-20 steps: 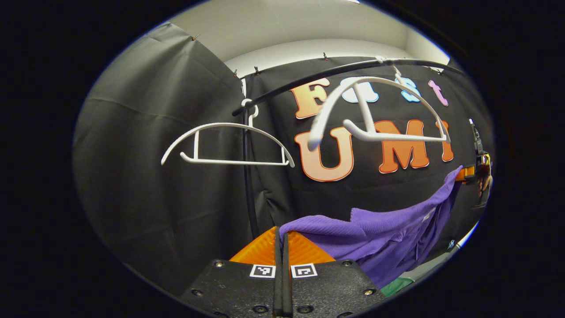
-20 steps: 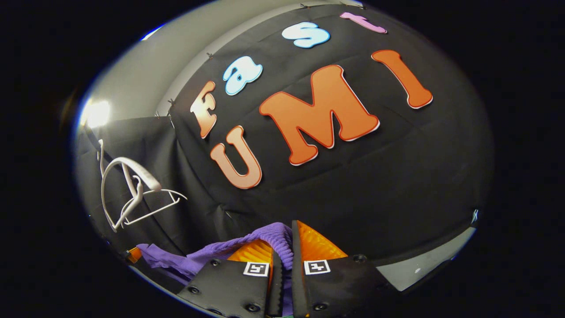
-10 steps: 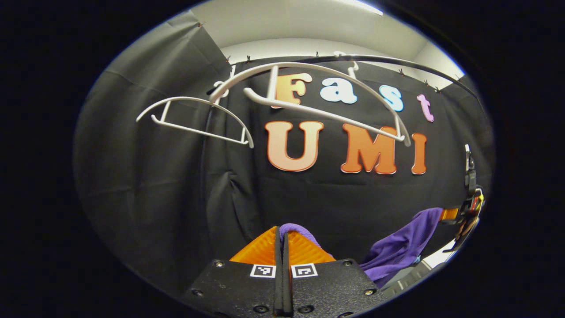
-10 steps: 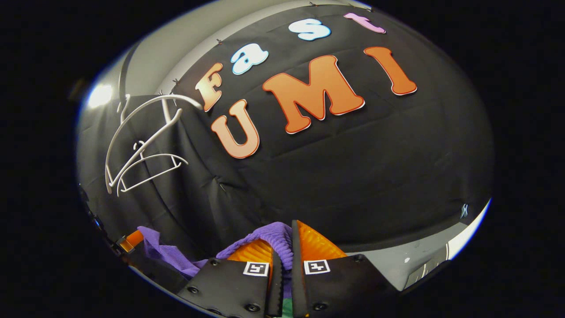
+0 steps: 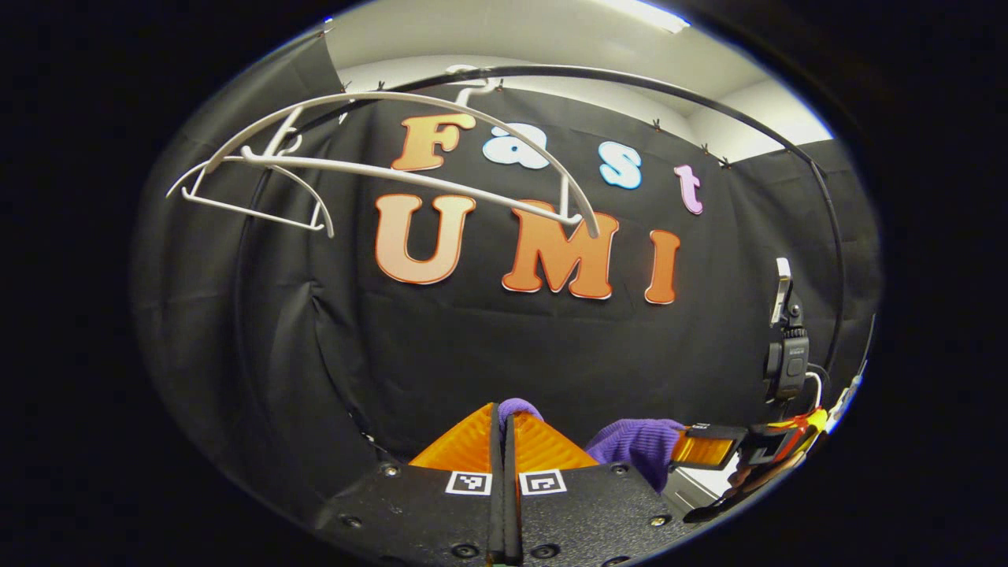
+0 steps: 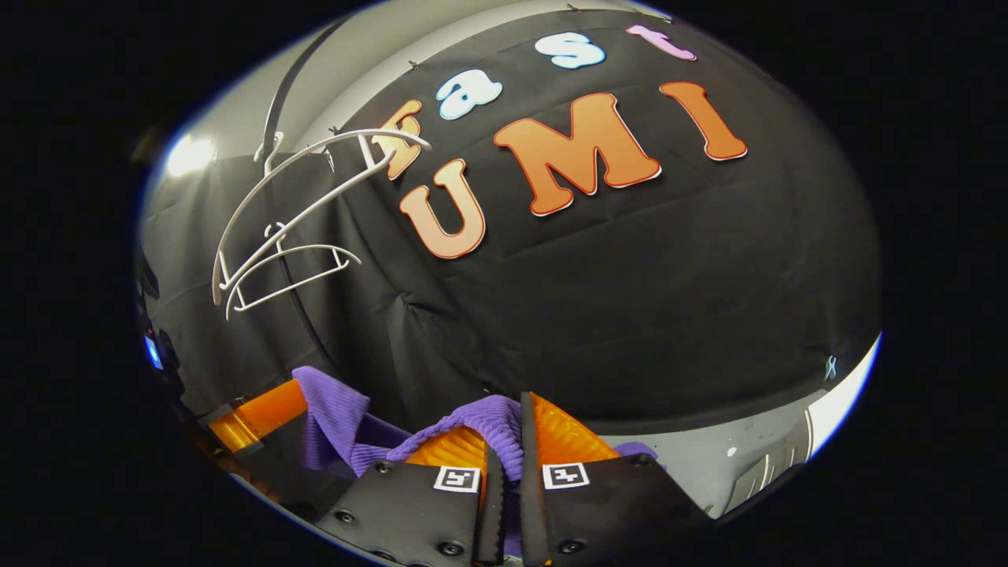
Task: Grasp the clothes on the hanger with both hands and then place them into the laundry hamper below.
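So the purple garment [image 6: 339, 417] is off the white hangers [image 5: 378, 165] up on the rail, bunched between left tongs [image 5: 504, 429] and right tongs [image 6: 504, 441], both clamped on it, hamper presumably straight down, not visible.

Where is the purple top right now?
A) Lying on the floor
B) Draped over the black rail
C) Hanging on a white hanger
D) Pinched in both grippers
D: the purple top is squeezed in the right gripper, and another bit of it sits pinched in the left gripper, while both white hangers hang bare.
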`<state>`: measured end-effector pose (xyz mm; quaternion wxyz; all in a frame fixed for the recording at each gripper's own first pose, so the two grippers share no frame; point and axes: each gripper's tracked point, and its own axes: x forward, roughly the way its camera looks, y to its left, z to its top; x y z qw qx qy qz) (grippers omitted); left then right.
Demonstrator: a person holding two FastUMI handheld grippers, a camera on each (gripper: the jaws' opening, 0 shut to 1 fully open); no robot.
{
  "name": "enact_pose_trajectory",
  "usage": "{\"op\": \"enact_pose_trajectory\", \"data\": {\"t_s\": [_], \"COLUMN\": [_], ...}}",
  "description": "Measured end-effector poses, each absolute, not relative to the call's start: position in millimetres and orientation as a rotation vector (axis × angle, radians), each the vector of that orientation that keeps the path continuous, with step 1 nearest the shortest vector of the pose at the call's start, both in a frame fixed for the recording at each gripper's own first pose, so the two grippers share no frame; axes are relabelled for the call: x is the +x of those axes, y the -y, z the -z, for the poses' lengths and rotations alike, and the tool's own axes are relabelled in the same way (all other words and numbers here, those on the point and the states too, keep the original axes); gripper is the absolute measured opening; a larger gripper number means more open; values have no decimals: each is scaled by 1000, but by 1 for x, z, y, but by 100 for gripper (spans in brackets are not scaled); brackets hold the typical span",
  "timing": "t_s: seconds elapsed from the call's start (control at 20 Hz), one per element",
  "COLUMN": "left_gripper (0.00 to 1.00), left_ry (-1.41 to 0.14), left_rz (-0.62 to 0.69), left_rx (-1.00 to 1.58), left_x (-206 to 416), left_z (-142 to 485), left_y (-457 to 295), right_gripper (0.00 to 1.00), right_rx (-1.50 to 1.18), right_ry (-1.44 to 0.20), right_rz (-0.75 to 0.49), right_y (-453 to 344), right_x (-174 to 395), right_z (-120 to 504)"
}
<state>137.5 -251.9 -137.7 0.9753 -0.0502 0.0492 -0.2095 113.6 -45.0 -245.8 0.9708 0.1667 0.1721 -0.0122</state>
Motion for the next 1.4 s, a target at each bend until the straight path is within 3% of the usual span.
{"op": "enact_pose_trajectory", "data": {"t_s": [0.25, 0.65, 0.8, 0.95, 1.1, 1.4], "left_gripper": [0, 0, 0, 0, 0, 0], "left_ry": [-141, -341, -463, -489, -592, -790], "left_rz": [439, 423, 419, 394, 361, 369], "left_rx": [-119, 28, 29, 126, 77, -29], "left_x": [142, 138, 122, 114, 94, 69], "left_z": [186, 336, 392, 432, 480, 554], "left_y": [265, 262, 256, 239, 228, 232], "right_gripper": [15, 16, 16, 16, 16, 16], "right_rx": [321, 286, 263, 213, 206, 211], "right_ry": [-346, -505, -561, -586, -704, -824], "right_rz": [108, 260, 279, 295, 343, 344], "right_y": [63, 95, 90, 92, 99, 89], "right_x": [83, 38, 25, 9, -20, -25], "right_z": [299, 448, 486, 503, 538, 597]}}
